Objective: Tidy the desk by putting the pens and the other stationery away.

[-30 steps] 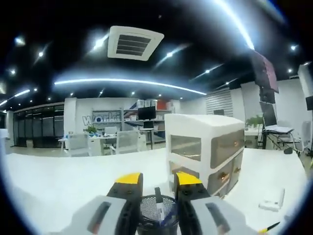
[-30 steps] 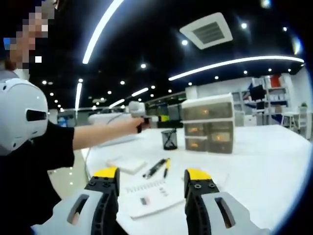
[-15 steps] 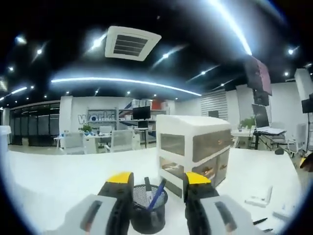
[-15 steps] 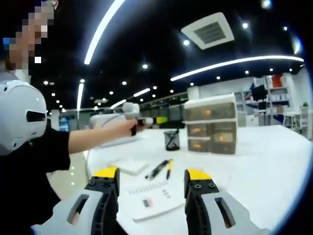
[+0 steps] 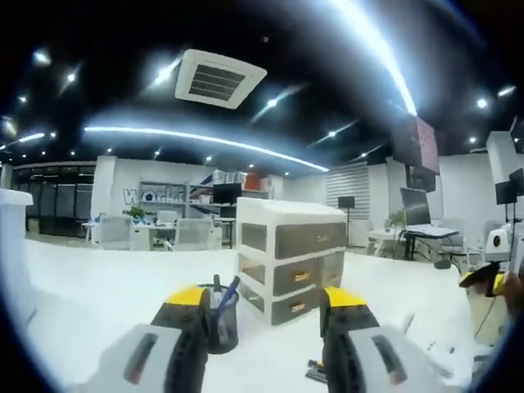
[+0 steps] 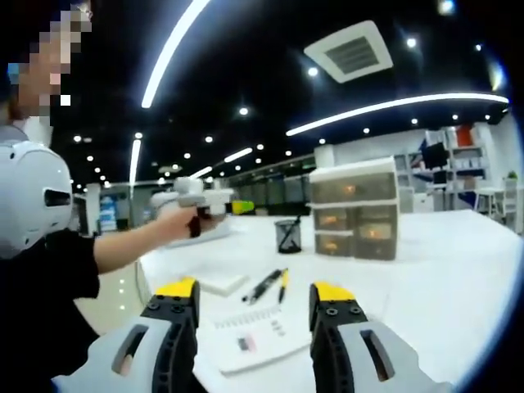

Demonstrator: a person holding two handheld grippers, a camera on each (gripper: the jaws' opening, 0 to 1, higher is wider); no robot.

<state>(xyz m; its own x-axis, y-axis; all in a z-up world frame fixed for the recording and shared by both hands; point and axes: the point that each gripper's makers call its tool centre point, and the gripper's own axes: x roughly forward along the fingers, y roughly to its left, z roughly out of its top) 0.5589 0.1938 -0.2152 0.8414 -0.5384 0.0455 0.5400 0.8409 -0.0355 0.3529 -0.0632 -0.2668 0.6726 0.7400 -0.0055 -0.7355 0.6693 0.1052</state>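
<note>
Both grippers are empty here. The left gripper (image 5: 264, 315) hangs with jaws spread wide, nothing between them, looking at the black mesh pen cup (image 5: 221, 321) with a blue pen (image 5: 228, 293) already standing in it, just beside the white drawer unit (image 5: 288, 258). The right gripper (image 6: 254, 307) is released too, jaws apart, low over a white notepad (image 6: 255, 339) on the white desk (image 6: 442, 270). Just beyond the pad lie two pens side by side: a black pen (image 6: 262, 286) and a yellow-and-black pen (image 6: 282, 284). To their left sits a flat white eraser-like block (image 6: 218, 284). Those pens look light, stiff and slick, likely to roll, so a pinch across the mid-barrel seems best. The notepad is thin and floppy; an edge grip looks wiser.
</note>
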